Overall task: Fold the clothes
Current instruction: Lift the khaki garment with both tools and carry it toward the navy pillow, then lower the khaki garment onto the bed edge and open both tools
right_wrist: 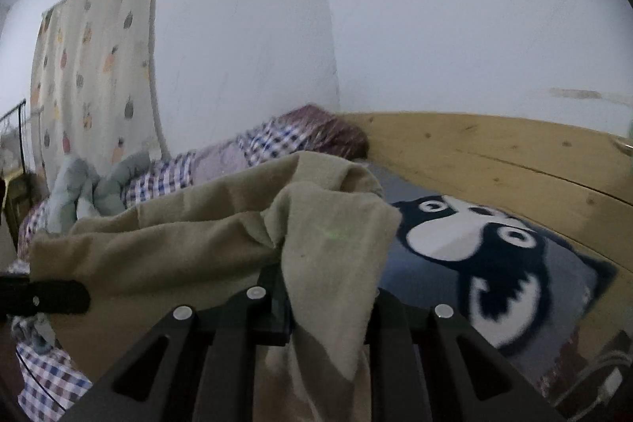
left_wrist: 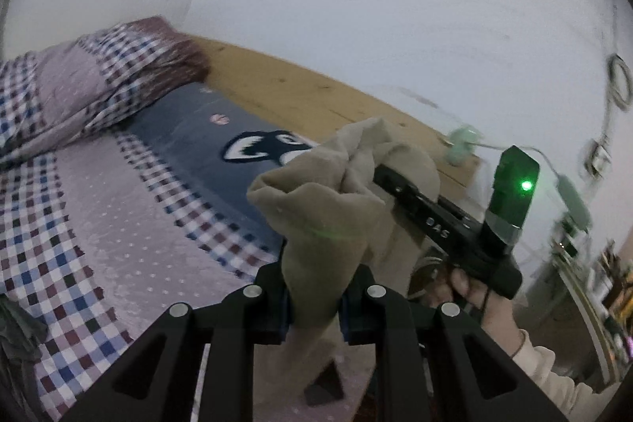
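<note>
One beige garment (left_wrist: 324, 208), two grippers (left_wrist: 314, 307) (right_wrist: 328, 315), one bed (left_wrist: 118, 216), one wolf-print pillow (right_wrist: 494, 263), one checked quilt (left_wrist: 79, 86), one patterned curtain (right_wrist: 99, 66)

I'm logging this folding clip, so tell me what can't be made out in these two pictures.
- What kind of garment the beige cloth is: bunched in both views, lower part cut off behind the tools.
- Left tool fingertips: left wrist view, buried in the cloth.
- Right tool right finger: right wrist view, draped over.
- Shelf items: left wrist view, blurred at the edge.
- Bed surface under the cloth: hidden.
</note>
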`<state>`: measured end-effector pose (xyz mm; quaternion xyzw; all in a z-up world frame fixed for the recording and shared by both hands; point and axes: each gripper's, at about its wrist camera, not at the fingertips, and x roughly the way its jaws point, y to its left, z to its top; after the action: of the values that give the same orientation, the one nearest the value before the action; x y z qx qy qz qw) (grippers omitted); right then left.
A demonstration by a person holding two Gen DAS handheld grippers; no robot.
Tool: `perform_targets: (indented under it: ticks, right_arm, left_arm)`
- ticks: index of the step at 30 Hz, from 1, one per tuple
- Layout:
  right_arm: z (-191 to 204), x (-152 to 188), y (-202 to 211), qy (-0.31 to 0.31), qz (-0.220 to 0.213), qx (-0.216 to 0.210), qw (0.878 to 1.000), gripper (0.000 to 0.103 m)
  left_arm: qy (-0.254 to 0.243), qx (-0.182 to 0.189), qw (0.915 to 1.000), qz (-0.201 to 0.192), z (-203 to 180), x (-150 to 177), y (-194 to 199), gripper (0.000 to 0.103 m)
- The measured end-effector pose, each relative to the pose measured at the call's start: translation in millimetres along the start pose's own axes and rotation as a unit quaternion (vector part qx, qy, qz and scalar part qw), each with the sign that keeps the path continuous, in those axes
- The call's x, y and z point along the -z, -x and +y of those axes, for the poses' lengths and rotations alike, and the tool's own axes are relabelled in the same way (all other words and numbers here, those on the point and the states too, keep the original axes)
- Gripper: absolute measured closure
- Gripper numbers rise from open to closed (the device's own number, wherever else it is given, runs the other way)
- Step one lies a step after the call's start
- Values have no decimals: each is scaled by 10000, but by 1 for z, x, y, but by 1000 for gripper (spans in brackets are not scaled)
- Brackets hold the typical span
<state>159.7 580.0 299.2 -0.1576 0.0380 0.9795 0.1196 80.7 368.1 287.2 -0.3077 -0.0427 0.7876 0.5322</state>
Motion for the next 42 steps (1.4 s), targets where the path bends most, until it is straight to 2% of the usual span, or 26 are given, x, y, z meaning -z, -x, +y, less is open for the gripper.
perform_targets:
  ticks: [5, 11, 20, 28, 35, 36, 38, 39, 40, 41, 42]
  right_arm:
    - [5, -3, -75, 256, 403, -190, 9987, 89]
    - [18, 3, -164, 706, 892, -213, 9933, 89]
    - [49, 37, -282, 1005, 1666, -243, 9806, 89]
    - [64, 70, -326, 1139, 2038, 187, 9722, 88]
    - [74, 98, -358, 1298, 2294, 622, 9626, 86]
    - [76, 102, -363, 1321, 2331, 684, 9610, 84]
    - [79, 109, -372, 1366, 2402, 808, 9577, 67]
    - [80, 110, -372, 1373, 2385, 862, 9575, 62]
    - [81, 106, -367, 1362, 2296, 906, 9594, 53]
    - [82, 102, -363, 1350, 2207, 949, 9613, 49]
    - [83, 97, -358, 1338, 2118, 993, 9630, 47]
  left_arm:
    - [492, -243, 9985, 59, 62, -16, -35, 85]
    - [918, -565, 9941, 148, 132, -24, -69, 85]
    - [1471, -1147, 9811, 509, 229, -4, -124, 85]
    - [1757, -1581, 9669, 964, 286, 30, -176, 85]
    - [1671, -1746, 9630, 1192, 305, 47, -198, 82]
    - [1655, -1791, 9622, 1209, 306, 48, -199, 80]
    - [1632, -1882, 9607, 1225, 308, 49, -201, 74]
    - [1624, -1932, 9599, 1220, 310, 50, -200, 70]
    - [1615, -2010, 9587, 1199, 310, 51, -199, 61]
    - [1615, -2055, 9585, 1139, 311, 51, -195, 54]
    - [1619, -2078, 9588, 1065, 312, 50, -190, 37]
